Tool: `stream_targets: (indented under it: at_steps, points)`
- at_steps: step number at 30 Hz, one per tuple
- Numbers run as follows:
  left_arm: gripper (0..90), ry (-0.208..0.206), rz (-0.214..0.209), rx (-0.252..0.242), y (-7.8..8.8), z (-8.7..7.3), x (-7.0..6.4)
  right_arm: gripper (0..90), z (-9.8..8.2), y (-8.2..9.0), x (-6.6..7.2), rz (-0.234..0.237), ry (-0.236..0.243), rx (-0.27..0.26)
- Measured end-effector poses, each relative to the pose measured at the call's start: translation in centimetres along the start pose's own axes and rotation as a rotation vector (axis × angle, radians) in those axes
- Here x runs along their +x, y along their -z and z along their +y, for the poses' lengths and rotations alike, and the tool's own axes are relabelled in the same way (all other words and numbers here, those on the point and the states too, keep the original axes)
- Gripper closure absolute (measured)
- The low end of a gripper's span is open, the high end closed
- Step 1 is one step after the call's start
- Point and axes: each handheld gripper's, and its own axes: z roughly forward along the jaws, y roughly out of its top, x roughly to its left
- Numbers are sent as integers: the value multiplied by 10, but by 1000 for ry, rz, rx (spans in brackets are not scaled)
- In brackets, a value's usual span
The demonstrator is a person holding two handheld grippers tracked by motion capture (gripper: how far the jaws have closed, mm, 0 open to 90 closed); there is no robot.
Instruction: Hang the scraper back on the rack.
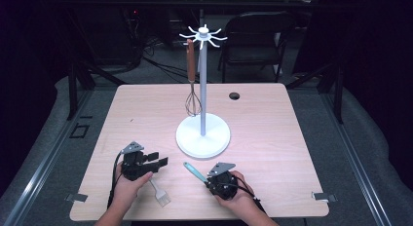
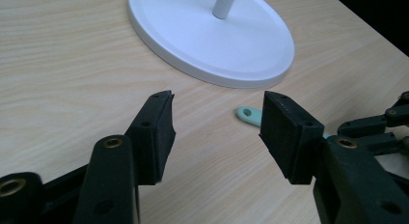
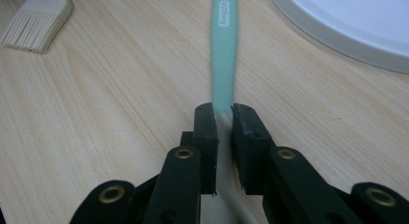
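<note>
We find the right gripper point(image 3: 223, 115) clamped on the spatula point(image 3: 224, 50) just short of the stand point(image 1: 202, 134) base, handle aimed toward the rack; the left gripper point(image 2: 217, 125) hovers alongside, jaws apart and empty. We advise lifting before any swing — the whisk point(image 1: 192, 92) hangs left of the pole, the brush point(image 1: 159, 193) lies near the worktop point(image 1: 272, 133) front edge, the right stays free.

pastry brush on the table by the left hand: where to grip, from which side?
Grip the pastry brush by its slim handle, not the bristles. It lies flat, so bring the open left gripper down from above, jaws straddling the handle crosswise. The handle end looks partly under the hand.
</note>
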Motion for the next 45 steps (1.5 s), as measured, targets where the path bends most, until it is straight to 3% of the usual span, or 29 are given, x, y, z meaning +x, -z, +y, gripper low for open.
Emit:
stream_targets:
  at_steps: [12, 18, 30, 35, 39, 45]
  points:
    - [420, 1, -85, 28, -18, -3, -19, 814, -4, -1, -1, 12, -39, -43]
    - [415, 16, -128, 46, -24, -5, -21, 814, -5, 1, 0, 31, -34, -66]
    - [388, 26, -150, 80, -34, -9, -22, 815, -5, 5, 1, 42, -33, -98]
    - [373, 44, -164, 91, -38, -11, -21, 816, -5, 8, 2, 52, -45, -133]
    - [370, 60, -204, 102, -41, -12, -21, 817, -4, 13, 4, 53, -32, -166]
    - [360, 57, -232, 99, -41, -12, -24, 817, -2, 19, 4, 60, -31, -200]
